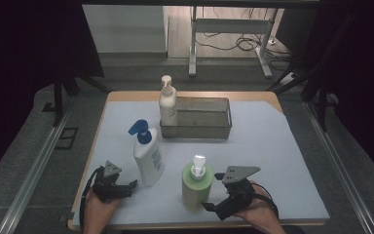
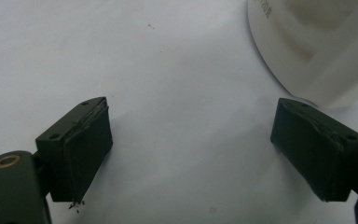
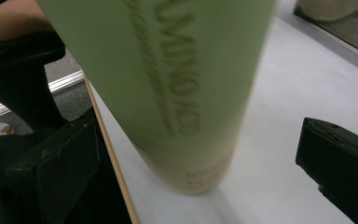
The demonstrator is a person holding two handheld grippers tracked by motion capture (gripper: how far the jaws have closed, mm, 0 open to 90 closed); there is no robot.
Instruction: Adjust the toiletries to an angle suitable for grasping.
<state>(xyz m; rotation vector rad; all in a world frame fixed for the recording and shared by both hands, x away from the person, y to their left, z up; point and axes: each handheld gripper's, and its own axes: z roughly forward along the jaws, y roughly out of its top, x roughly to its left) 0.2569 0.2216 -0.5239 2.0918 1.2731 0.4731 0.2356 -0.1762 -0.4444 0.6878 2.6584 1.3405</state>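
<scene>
A green pump bottle [image 1: 195, 187] with a white pump head stands near the table's front edge. My right gripper [image 1: 214, 191] is open just to its right, and in the right gripper view the green bottle [image 3: 168, 84] stands upright and blurred between the spread jaws of that gripper [image 3: 191, 163], touching neither. A white bottle [image 1: 149, 163] with a blue pump stands left of it. My left gripper [image 1: 130, 189] is open at its lower left, low over the mat. The left gripper [image 2: 191, 154] holds nothing, and the white bottle [image 2: 317, 46] is at the upper right.
A metal mesh basket [image 1: 202, 127] sits at the middle back of the light mat [image 1: 263, 161]. A cream pump bottle [image 1: 168, 105] stands at its left end; I cannot tell whether inside it. The wooden table edge [image 3: 116, 163] runs close behind the green bottle.
</scene>
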